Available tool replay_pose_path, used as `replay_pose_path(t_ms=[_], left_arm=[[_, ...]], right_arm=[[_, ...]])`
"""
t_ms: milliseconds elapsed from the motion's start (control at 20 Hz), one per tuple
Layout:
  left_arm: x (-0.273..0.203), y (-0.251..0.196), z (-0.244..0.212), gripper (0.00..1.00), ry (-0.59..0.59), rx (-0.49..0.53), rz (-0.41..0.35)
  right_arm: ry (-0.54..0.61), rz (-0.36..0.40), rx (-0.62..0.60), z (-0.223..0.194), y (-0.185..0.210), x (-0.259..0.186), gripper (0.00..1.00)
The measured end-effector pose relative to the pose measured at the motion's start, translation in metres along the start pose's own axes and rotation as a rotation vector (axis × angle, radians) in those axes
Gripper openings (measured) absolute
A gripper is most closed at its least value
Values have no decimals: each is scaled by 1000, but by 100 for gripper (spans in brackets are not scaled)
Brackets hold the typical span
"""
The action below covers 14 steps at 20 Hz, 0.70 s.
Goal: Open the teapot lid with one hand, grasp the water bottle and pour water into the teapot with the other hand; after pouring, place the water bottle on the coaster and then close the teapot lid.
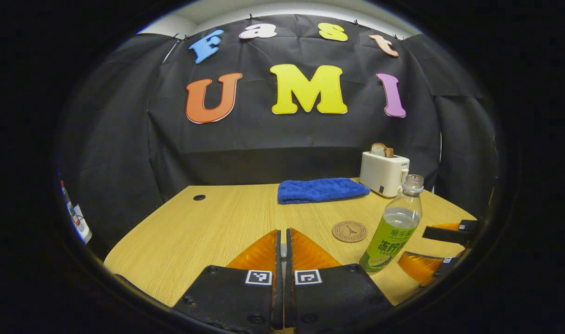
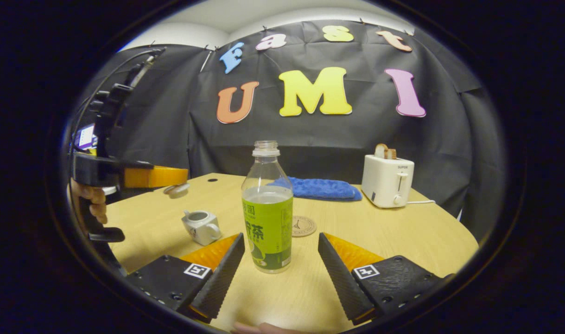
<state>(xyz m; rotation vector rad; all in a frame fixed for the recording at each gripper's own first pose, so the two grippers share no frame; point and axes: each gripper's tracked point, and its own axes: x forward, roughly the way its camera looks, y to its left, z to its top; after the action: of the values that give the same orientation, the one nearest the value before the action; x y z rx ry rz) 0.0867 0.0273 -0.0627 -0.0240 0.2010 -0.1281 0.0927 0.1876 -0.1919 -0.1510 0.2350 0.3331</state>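
While the left gripper (image 2: 171, 178) at left of frame pinched the lid (image 2: 177, 189) above the teapot (image 2: 200, 226), the right gripper (image 2: 281, 260) gaped wide either side of the bottle (image 2: 267, 208), low centre, needing closure next.

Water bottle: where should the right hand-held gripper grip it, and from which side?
Grip the water bottle on its straight labelled body, probably mid-height. Come in level from the near side: it stands upright and uncapped, centred between the open right hand-held gripper fingers; the neck looks too narrow for steady pouring.

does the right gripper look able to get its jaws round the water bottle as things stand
Probably yes. The right gripper has its jaws spread wider than the water bottle, which stands upright on the table just ahead between them, with nothing in between.
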Motion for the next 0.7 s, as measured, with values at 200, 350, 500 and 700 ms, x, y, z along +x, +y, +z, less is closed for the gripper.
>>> replay_pose_path(t_ms=[200, 350, 500, 700], left_arm=[[-25, 19, 0, 4, -10, 8, 29], [-39, 34, -1, 4, -19, 16, 61], [-49, 51, -8, 4, -10, 29, 104], [-58, 60, -14, 4, -5, -4, 101]], right_arm=[[-2, 11, 17, 5, 13, 20, 95], [10, -16, 24, 9, 16, 35, 96], [0, -47, 14, 12, 18, 45, 87], [26, -68, -22, 15, 23, 42, 74]])
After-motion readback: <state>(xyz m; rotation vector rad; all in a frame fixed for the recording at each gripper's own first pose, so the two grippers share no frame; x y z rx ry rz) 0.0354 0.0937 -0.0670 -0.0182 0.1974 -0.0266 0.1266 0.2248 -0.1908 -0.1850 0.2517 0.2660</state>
